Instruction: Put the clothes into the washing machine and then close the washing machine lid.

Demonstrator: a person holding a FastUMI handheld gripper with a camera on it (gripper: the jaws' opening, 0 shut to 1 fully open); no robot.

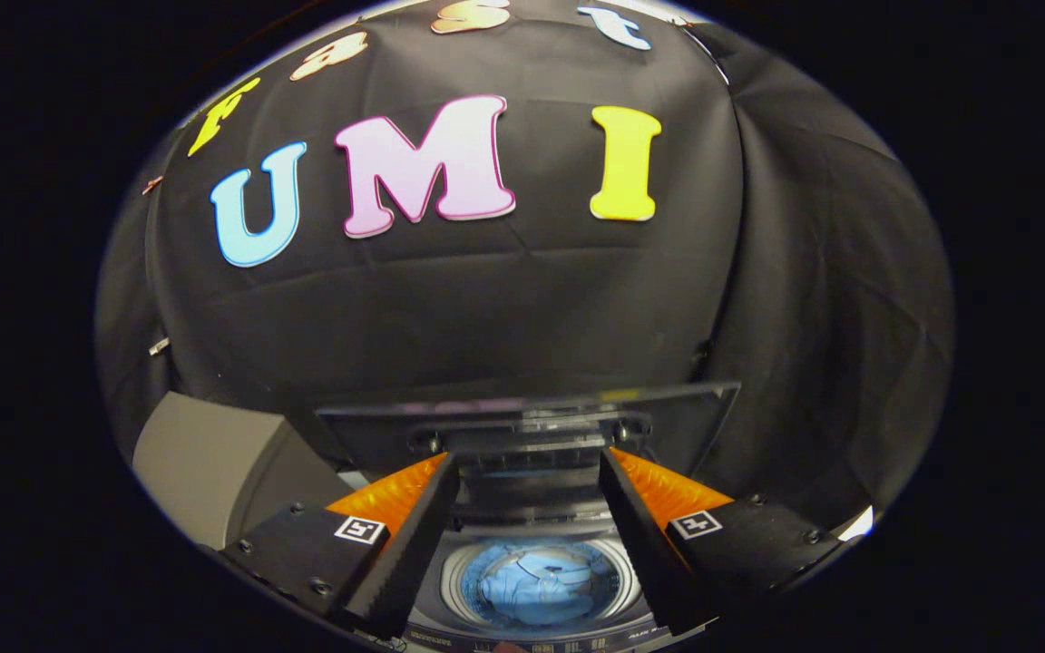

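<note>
Low in the frame, the gripper is hovering with fingers spread wide, holding and touching nothing. Between them the blue clothes are lying inside the washing machine drum. Beyond, at centre, the raised lid is waiting; pressing its top edge downward looks best.

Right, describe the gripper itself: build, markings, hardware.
The gripper has two wedge-shaped fingers with ridged, saw-toothed inner edges. Each finger sits on a dark block body fixed with round screws, and each block carries a small square black-and-white marker tag near the finger's base. No cables are visible.
</note>
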